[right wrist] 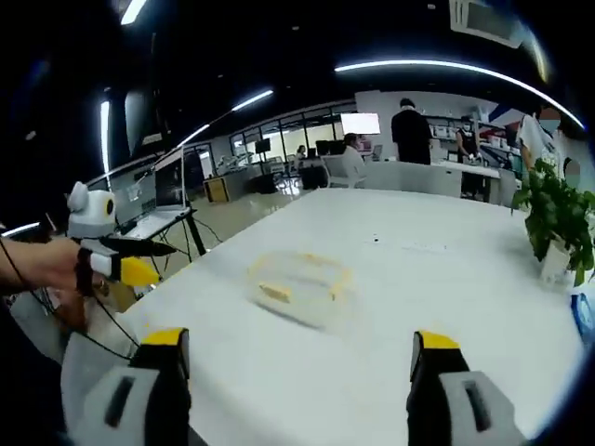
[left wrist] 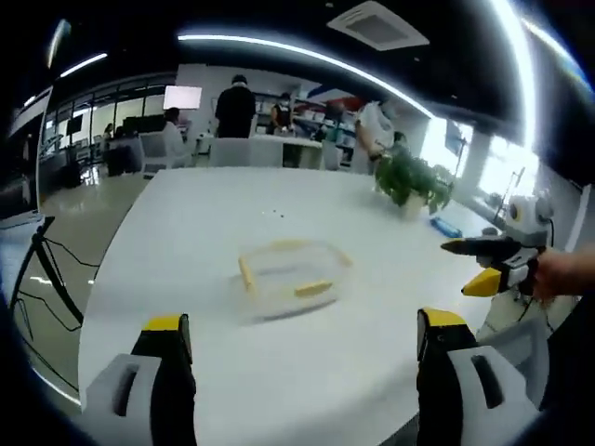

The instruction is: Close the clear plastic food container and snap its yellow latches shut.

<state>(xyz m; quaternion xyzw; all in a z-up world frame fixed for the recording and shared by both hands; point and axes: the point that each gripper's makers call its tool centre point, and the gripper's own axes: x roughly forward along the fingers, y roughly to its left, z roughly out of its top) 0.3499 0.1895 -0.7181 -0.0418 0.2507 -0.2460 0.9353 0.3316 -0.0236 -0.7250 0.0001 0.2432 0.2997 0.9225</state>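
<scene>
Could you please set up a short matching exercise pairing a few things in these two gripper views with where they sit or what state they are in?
Things:
1. clear container
2. potted plant
3. left gripper
4. wall screen

Places or states:
A. jaws wide apart, holding nothing
B. glowing at the back of the room
C. middle of the white table, yellow latches on its sides
D. near the table's far edge

Pairs: 1-C, 2-D, 3-A, 4-B
</scene>
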